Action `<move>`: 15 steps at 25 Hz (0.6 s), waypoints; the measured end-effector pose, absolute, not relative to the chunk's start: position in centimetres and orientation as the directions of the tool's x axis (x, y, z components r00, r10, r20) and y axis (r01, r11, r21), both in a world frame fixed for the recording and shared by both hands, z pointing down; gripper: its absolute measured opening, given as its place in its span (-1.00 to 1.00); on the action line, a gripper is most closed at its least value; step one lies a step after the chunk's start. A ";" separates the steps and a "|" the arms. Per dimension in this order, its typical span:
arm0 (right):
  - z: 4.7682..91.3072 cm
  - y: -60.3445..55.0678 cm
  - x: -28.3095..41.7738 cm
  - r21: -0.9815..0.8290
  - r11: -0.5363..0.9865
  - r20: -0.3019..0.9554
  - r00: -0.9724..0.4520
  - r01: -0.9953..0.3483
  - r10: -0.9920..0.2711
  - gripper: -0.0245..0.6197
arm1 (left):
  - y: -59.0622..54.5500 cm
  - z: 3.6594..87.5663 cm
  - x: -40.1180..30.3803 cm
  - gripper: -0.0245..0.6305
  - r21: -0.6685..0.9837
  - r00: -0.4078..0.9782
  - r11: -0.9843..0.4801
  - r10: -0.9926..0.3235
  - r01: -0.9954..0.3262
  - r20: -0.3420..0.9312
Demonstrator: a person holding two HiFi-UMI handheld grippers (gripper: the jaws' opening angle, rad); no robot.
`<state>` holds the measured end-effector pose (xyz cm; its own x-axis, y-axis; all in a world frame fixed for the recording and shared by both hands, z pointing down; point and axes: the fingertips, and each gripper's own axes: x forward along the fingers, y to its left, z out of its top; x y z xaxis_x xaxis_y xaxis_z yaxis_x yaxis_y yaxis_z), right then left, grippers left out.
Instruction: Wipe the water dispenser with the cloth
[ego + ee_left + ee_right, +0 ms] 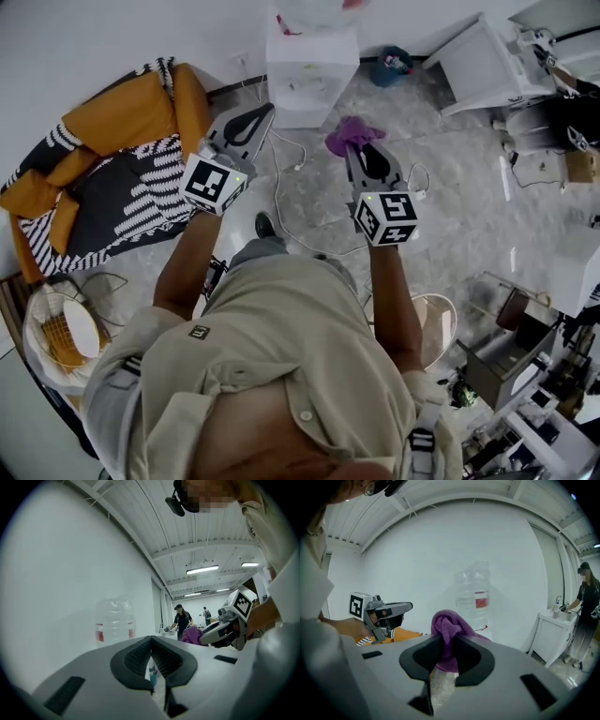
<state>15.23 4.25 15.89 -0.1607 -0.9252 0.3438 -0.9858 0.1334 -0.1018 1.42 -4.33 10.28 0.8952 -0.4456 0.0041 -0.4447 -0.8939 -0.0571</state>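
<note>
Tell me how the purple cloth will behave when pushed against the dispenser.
Probably soft and floppy: the purple cloth bunches in folds where the right hand-held gripper pinches it. Likely light, since the wad stands above the jaws. Expect crumpling under pressure.

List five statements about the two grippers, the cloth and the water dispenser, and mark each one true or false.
1. The right gripper holds a purple cloth between its fingers. True.
2. The left gripper grips a second cloth. False: its fingers are shut together on nothing.
3. The purple cloth is pressed against the water dispenser. False: it is held short of the dispenser and does not touch it.
4. The water dispenser is white and stands by the wall. True.
5. The orange sofa is on the person's right. False: it is on the person's left.
</note>
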 end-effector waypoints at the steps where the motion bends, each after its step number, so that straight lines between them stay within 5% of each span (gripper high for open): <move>1: 15.9 3.6 14.9 -0.096 0.131 0.347 -0.156 -0.987 -0.925 -0.67 | -5.0 10.3 1.2 -0.88 -0.051 0.896 -0.895 -0.443 -0.443 0.000; 15: 17.9 -3.7 14.4 -0.079 0.188 0.376 -0.204 -0.979 -0.904 -0.67 | -10.6 12.6 -0.5 -0.88 -0.013 0.864 -0.865 -0.503 -0.502 0.018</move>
